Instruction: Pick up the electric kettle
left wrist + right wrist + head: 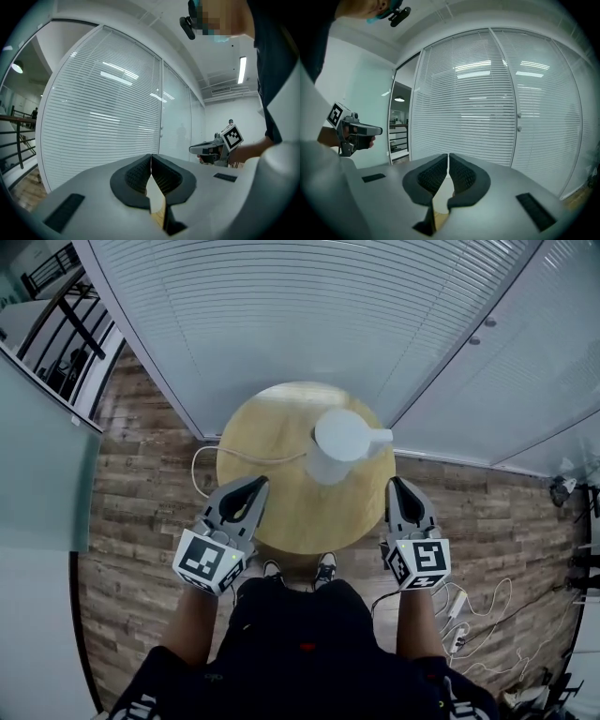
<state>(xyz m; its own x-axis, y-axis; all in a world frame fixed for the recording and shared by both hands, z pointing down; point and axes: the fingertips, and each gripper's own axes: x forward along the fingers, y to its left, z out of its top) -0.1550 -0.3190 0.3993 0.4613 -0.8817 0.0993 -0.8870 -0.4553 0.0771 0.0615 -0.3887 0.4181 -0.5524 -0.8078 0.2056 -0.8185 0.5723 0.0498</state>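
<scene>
A white electric kettle [337, 442] stands on the round wooden table [281, 512], toward its far right side, its handle pointing right. My left gripper [255, 486] hangs over the table's near left edge, shut and empty, well short of the kettle. My right gripper [397, 486] is off the table's right edge, level with the kettle's near side, jaws shut with nothing between them. In the left gripper view the left gripper [151, 157] shows its pads pressed together; in the right gripper view the right gripper [448, 157] looks the same. The kettle is hidden in both gripper views.
A white cord [208, 457] runs from the table's left edge down to the wood floor. Glass walls with white blinds [309, 315] meet in a corner right behind the table. Cables and a power strip [459, 615] lie on the floor at the right.
</scene>
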